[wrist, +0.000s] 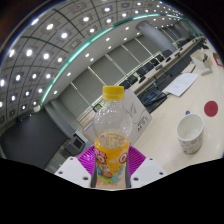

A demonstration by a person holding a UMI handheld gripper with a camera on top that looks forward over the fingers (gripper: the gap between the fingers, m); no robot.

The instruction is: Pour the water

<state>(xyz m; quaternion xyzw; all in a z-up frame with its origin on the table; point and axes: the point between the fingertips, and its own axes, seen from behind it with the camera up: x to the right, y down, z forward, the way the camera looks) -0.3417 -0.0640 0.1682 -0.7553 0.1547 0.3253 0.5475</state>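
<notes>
A clear plastic bottle [112,135] with a yellow cap and a yellow-orange label stands upright between my fingers. My gripper [111,160] is shut on the bottle, with the purple pads [88,157] pressed against its labelled lower half on both sides. The bottle is held above the pale table [165,120]. A white paper cup [189,133] stands on the table to the right of the bottle, open end up, apart from it.
A red round disc [211,107] lies on the table beyond the cup. White paper sheets [185,83] lie farther back. Rows of desks and chairs [130,75] fill the room behind, under a ceiling of lights.
</notes>
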